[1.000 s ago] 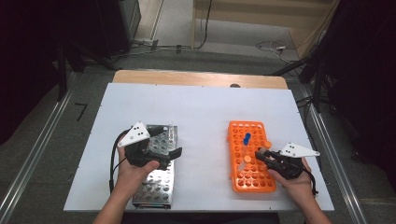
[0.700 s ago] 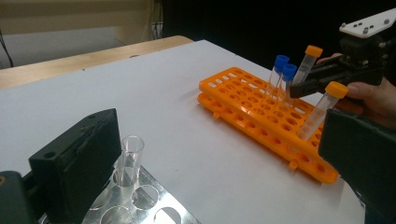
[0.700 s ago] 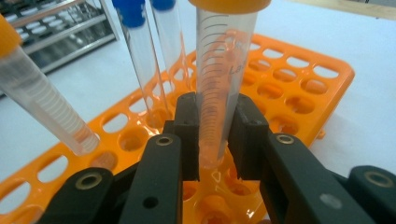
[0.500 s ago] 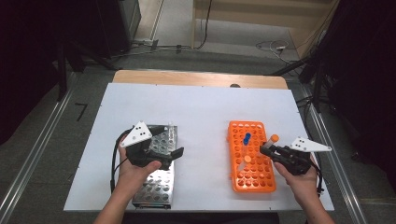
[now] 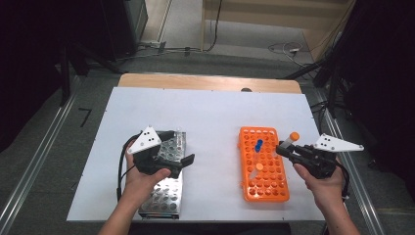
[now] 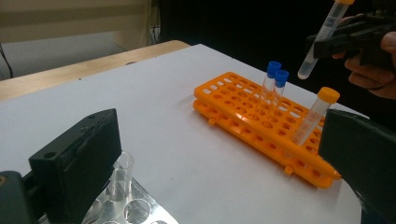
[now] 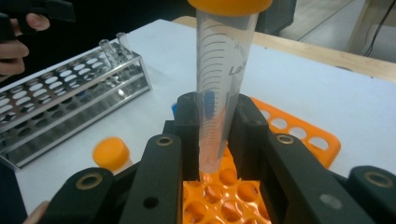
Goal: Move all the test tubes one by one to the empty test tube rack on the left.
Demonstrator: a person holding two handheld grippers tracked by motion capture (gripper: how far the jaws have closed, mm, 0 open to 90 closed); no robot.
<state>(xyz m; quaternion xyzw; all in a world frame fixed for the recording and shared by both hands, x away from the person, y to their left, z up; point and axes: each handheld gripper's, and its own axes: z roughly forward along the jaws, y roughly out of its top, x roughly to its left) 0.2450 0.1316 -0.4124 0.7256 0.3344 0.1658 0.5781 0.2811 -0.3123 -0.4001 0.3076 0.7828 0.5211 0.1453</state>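
My right gripper (image 5: 284, 147) is shut on a clear orange-capped tube (image 7: 222, 74), holding it in the air just off the right edge of the orange rack (image 5: 263, 164). That held tube (image 6: 322, 35) hangs above the rack's far side in the left gripper view. The rack (image 6: 261, 126) holds two blue-capped tubes (image 6: 273, 84) and one orange-capped tube (image 6: 315, 114). My left gripper (image 5: 181, 147) is open over the metal rack (image 5: 164, 178), which has a clear uncapped tube (image 6: 119, 175) standing between the jaws.
A white board (image 5: 210, 122) covers the table, with a wooden strip (image 5: 205, 82) along its far edge. Floor, cables and dark equipment lie beyond. Open white surface separates the two racks.
My right gripper has lifted the orange-capped tube up out of the orange rack and drawn it to the right. The left gripper has barely moved.
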